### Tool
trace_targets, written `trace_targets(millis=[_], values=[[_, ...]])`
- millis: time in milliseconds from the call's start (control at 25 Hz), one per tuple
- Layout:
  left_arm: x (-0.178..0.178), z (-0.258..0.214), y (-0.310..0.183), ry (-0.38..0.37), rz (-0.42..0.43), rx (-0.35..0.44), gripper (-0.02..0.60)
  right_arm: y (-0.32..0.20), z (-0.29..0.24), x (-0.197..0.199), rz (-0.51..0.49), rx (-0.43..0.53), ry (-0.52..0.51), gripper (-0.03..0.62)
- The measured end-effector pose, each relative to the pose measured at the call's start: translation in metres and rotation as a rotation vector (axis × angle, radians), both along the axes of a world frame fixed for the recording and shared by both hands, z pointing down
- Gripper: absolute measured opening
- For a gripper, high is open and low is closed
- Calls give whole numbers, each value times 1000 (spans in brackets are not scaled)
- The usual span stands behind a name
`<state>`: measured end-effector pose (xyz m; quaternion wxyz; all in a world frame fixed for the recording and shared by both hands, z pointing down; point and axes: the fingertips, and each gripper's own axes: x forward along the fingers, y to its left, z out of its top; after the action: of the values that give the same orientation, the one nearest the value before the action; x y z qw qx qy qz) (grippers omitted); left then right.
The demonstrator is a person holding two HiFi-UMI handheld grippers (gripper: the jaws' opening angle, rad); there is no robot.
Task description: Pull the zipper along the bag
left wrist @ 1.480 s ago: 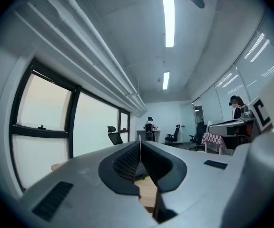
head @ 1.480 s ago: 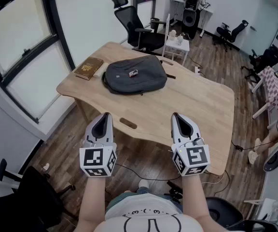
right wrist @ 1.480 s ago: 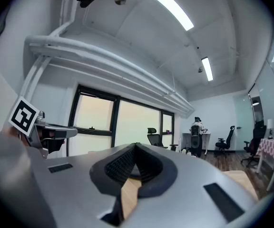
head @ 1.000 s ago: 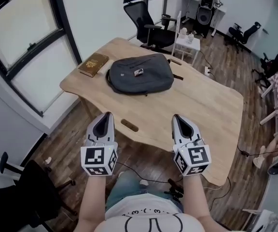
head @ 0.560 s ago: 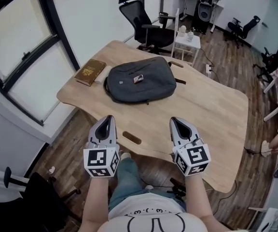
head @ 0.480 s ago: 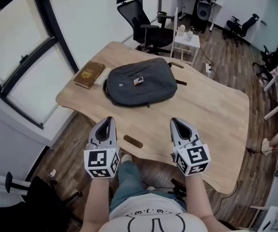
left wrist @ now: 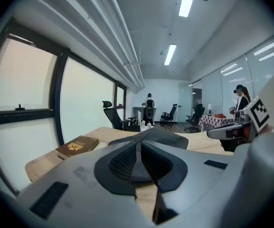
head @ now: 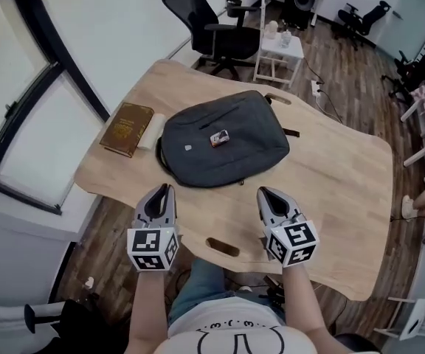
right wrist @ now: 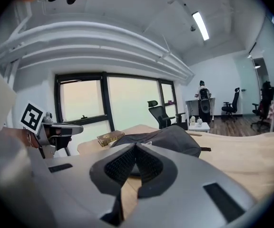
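**Bench survey – one bag, two grippers, nothing grasped**

One bag (head: pixel 223 147) lay flat on the pale wooden bench (head: pixel 330 198), left of centre. It was dark grey fabric, rounded like a flattened dome, with one small light patch (head: pixel 188 147) and one small tag (head: pixel 218 137) on its upper face. A short dark strap end (head: pixel 292 133) stuck out on its right side. The zipper track could not be made out from the head view.

One brown hardback book (head: pixel 127 128) with a gold emblem sat just left of the bag, and a pale flat item (head: pixel 151 131) lay between the two.

Two grippers were held over the near edge of the bench, well apart from the bag and from each other. On both the left gripper (head: pixel 162 192) and the right gripper (head: pixel 264 195) the ribbed dark fingers (left wrist: pixel 122 163) were clenched tip to tip with nothing between them. Each carried one cube with black-and-white square markers.

Two oblong slots were cut in the bench top – one at the near edge (head: pixel 221 247), one at the far edge (head: pixel 277 98).

Beyond the bench stood one black mesh office chair (head: pixel 212 32) and one small white side stand (head: pixel 279 50) on the wood-plank floor.
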<state>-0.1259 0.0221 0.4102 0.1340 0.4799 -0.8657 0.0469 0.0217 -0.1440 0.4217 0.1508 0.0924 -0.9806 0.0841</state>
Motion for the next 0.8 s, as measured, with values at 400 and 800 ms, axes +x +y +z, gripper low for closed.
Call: trace_targets(millis=[400,800], values=[[-90,82,-42,190,181,-153,161,-25,84,-54,85,-43,259,225],[-126,145,-54,333,226,-290,161,-27,168,-64,111,-23,536,200]])
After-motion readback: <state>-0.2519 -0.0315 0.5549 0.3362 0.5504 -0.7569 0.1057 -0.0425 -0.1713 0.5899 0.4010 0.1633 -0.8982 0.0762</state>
